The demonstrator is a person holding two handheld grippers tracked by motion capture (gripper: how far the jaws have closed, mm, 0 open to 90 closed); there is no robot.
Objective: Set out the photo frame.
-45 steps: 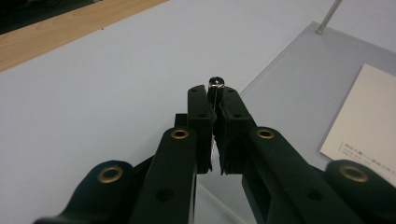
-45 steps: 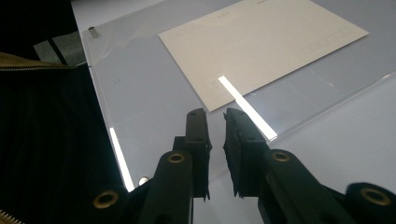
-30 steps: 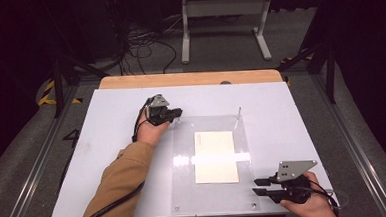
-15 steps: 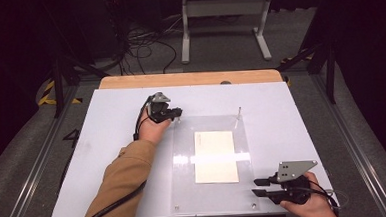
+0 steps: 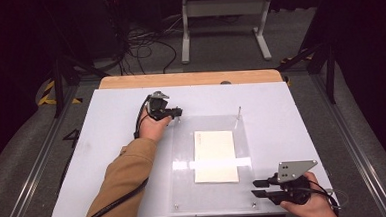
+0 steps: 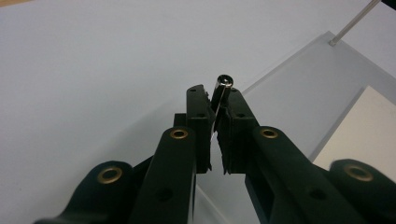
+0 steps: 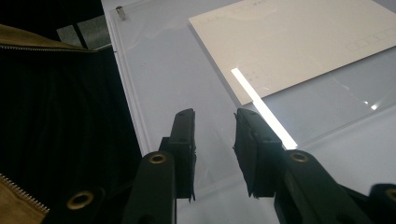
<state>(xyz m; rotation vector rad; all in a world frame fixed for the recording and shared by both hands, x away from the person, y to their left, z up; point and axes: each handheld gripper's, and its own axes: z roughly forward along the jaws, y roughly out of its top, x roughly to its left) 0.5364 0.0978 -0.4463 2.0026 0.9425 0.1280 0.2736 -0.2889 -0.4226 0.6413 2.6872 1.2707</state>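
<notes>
Nothing has moved since the earlier frames. At the far left corner of the clear plate [image 5: 211,162] on the white desk [image 5: 107,138], the left gripper [image 6: 220,100] is closed on a thin metal pin [image 6: 220,91]. Near the plate's front right corner, the right gripper [image 7: 214,122] hovers with jaws apart, holding nothing. A cream card [image 5: 216,155] lies under the plate.

White table [image 5: 108,158] — clear plate [image 5: 263,150] lying on it.
</notes>
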